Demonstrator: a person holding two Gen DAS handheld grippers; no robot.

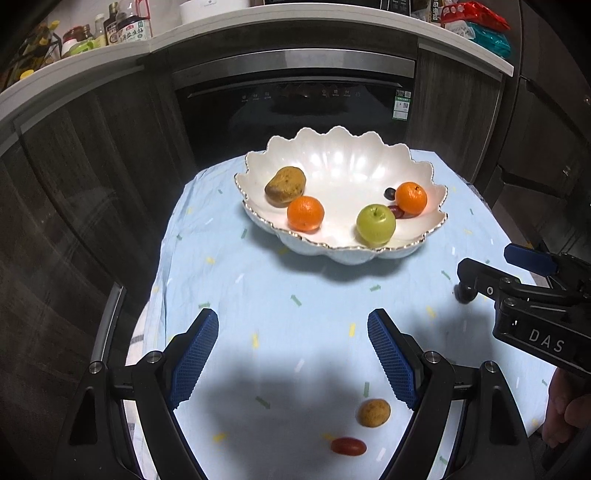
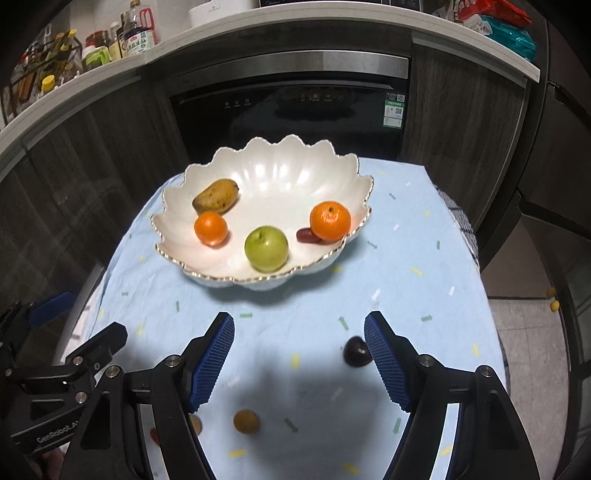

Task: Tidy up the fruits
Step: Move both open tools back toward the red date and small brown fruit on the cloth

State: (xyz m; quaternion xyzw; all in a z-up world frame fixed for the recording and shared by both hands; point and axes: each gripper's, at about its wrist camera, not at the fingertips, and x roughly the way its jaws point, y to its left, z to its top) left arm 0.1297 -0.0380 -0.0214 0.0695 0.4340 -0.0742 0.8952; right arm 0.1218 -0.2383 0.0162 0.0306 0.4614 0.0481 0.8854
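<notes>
A white scalloped bowl [image 1: 343, 151] [image 2: 266, 173] sits on the blue cloth. It holds a brown mango [image 1: 285, 185], two oranges [image 1: 305, 213] [image 1: 411, 198], a green apple [image 1: 375, 225] and small dark red fruits [image 2: 307, 235]. On the cloth near me lie a small brown round fruit [image 1: 373, 412] [image 2: 246, 421], a red oval fruit [image 1: 348, 446] and a dark plum [image 2: 355, 351]. My left gripper [image 1: 293, 354] is open and empty above the cloth. My right gripper [image 2: 299, 354] is open and empty, the plum just inside its right finger.
The table with the blue cloth [image 1: 280, 295] stands before a dark oven [image 1: 295, 103] and cabinets. A counter above holds bottles [image 1: 129, 29] and snack bags [image 1: 476, 22]. Two small yellow fruits [image 2: 552, 298] lie on the floor at right.
</notes>
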